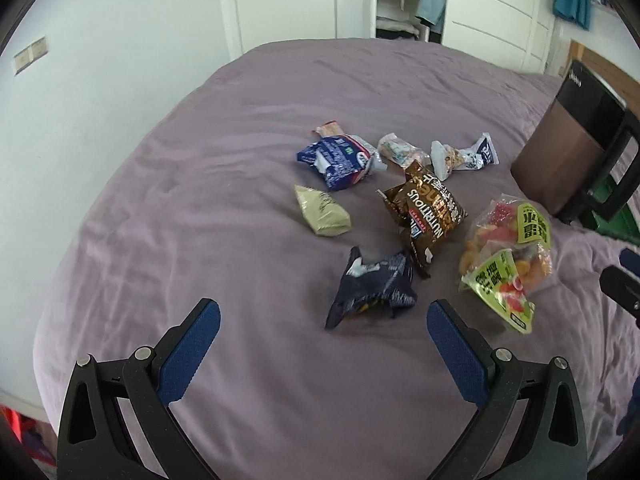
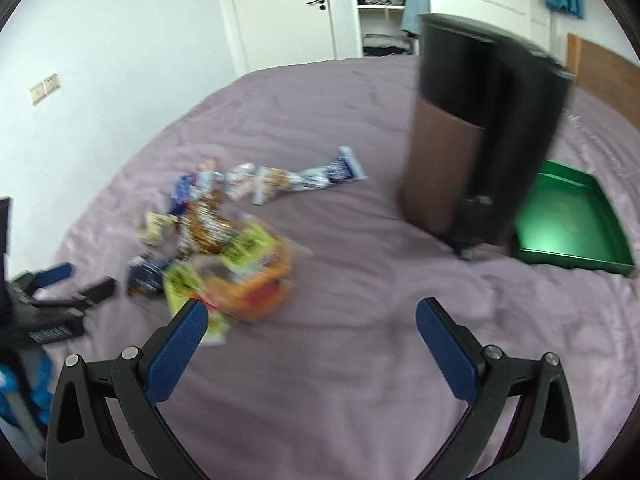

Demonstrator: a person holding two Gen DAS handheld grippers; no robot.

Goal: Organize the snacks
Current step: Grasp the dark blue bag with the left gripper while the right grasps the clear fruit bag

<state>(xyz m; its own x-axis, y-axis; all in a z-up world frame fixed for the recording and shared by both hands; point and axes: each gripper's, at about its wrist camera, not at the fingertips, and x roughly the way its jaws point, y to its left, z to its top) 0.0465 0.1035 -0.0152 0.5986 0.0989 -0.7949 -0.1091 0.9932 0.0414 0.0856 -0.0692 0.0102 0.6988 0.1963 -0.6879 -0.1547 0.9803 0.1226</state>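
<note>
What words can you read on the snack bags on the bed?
"NUTRITIOUS": on the brown snack bag, printed upside down in the left wrist view.
Green labels on the clear candy bag: large Chinese characters, not clear enough to quote.
Blue-and-white packet and dark blue packet: print too small.
Right wrist view: all blurred.

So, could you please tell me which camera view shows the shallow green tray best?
The right wrist view: the shallow green tray lies open on the purple bedsheet, its inside visible, partly behind the brown and black cylindrical container. The left wrist view shows only a green sliver beside that container.
</note>
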